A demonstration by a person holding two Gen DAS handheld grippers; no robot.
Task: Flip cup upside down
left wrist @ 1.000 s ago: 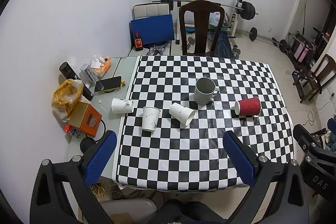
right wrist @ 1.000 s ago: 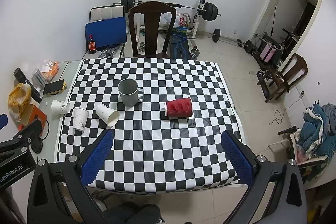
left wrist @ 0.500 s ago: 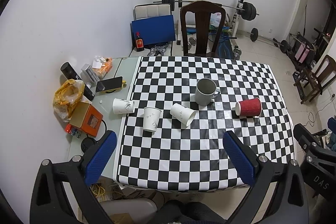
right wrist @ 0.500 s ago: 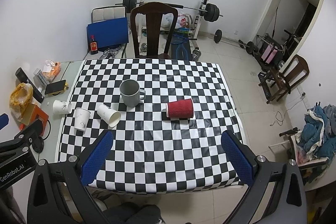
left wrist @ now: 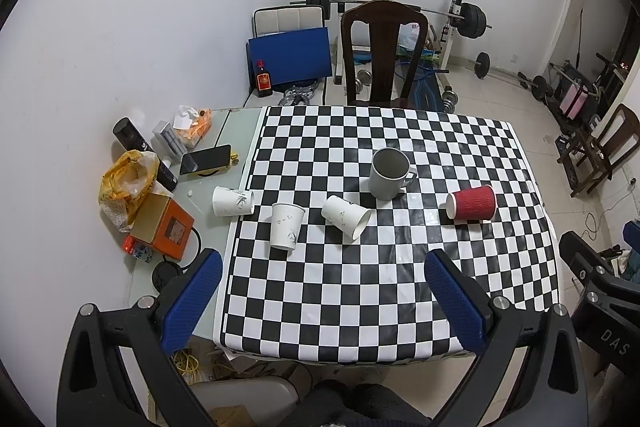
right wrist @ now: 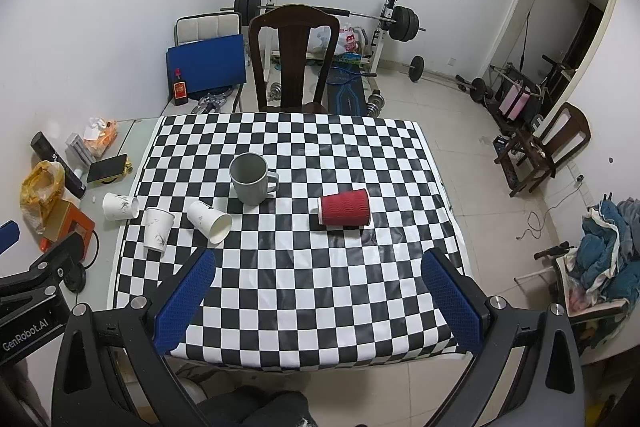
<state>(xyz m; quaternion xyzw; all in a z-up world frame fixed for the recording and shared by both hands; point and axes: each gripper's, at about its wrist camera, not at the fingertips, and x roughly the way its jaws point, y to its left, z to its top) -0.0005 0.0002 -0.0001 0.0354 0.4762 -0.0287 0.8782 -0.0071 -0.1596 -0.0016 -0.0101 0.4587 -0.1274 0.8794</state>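
Observation:
A grey mug (left wrist: 389, 174) (right wrist: 251, 179) stands upright on the checkered table (left wrist: 360, 287) (right wrist: 320, 287). A red ribbed paper cup (left wrist: 472, 207) (right wrist: 345, 207) lies on its side to the mug's right. One white paper cup (left wrist: 285, 231) (right wrist: 157, 229) stands upright, one (left wrist: 346, 216) (right wrist: 209, 221) lies on the cloth, one (left wrist: 232, 201) (right wrist: 119, 207) lies off the cloth's left edge. My left gripper (left wrist: 324, 299) and right gripper (right wrist: 318, 301) are open and empty, held high above the table's near edge.
Left of the cloth lie a phone (left wrist: 205, 159), an orange box (left wrist: 162, 226), a yellow bag (left wrist: 124, 183) and a black can (left wrist: 128, 135). A wooden chair (left wrist: 380, 55) stands behind the table, with a weight bench beyond.
Both views have drifted slightly; the table sits a little lower and further away in frame. No object on the table has moved and both grippers remain open.

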